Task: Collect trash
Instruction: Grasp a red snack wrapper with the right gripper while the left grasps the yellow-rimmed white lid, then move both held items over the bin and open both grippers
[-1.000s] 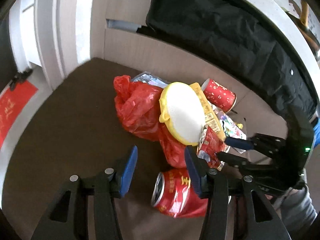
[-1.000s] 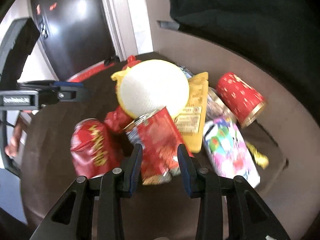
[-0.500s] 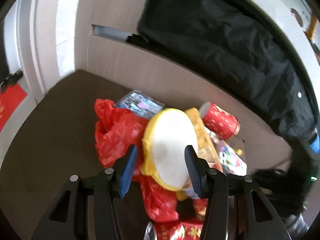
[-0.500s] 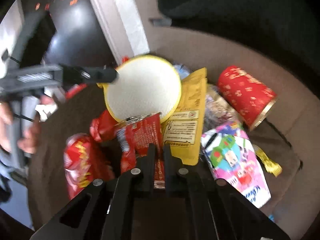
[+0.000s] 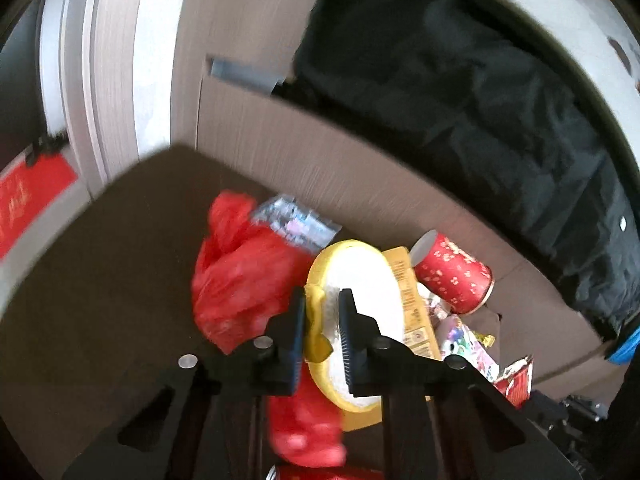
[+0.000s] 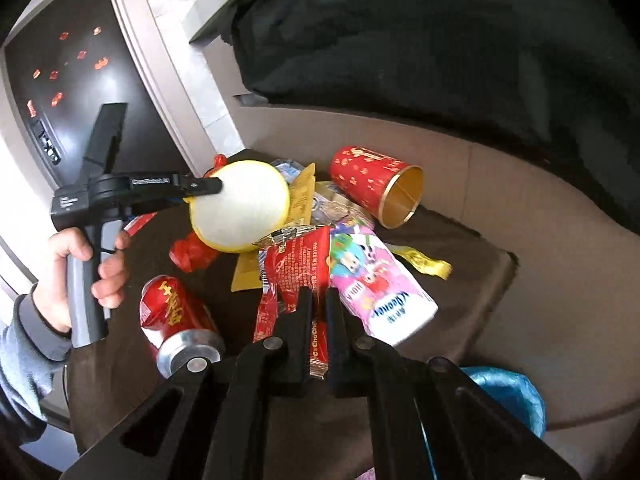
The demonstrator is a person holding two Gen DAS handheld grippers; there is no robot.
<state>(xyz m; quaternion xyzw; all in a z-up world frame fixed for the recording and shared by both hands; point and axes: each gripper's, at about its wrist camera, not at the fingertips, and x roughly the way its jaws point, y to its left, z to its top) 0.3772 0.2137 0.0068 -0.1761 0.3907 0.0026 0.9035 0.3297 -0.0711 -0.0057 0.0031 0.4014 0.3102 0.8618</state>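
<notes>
A pile of trash lies on a dark brown table [image 6: 460,240]. My left gripper [image 5: 322,320] is shut on the rim of a yellow pomelo peel [image 5: 360,304] with a white inside; it also shows in the right wrist view [image 6: 240,204], with the left gripper [image 6: 208,187] at its left edge. My right gripper [image 6: 316,312] is shut on a red snack wrapper [image 6: 300,264] and holds it above the table. A red plastic bag [image 5: 244,276] lies left of the peel.
A red paper cup [image 6: 372,188] lies on its side at the back. A pink milk carton [image 6: 376,292], a red drink can [image 6: 176,320], a yellow packet [image 6: 302,192] and a yellow wrapper [image 6: 424,262] lie around. A blue bag [image 6: 508,396] sits at lower right. Black cloth [image 6: 440,40] hangs behind.
My left gripper moved forward over the pile and closed on the pomelo peel's rim. My right gripper closed on the red snack wrapper and lifted it back from the pile.
</notes>
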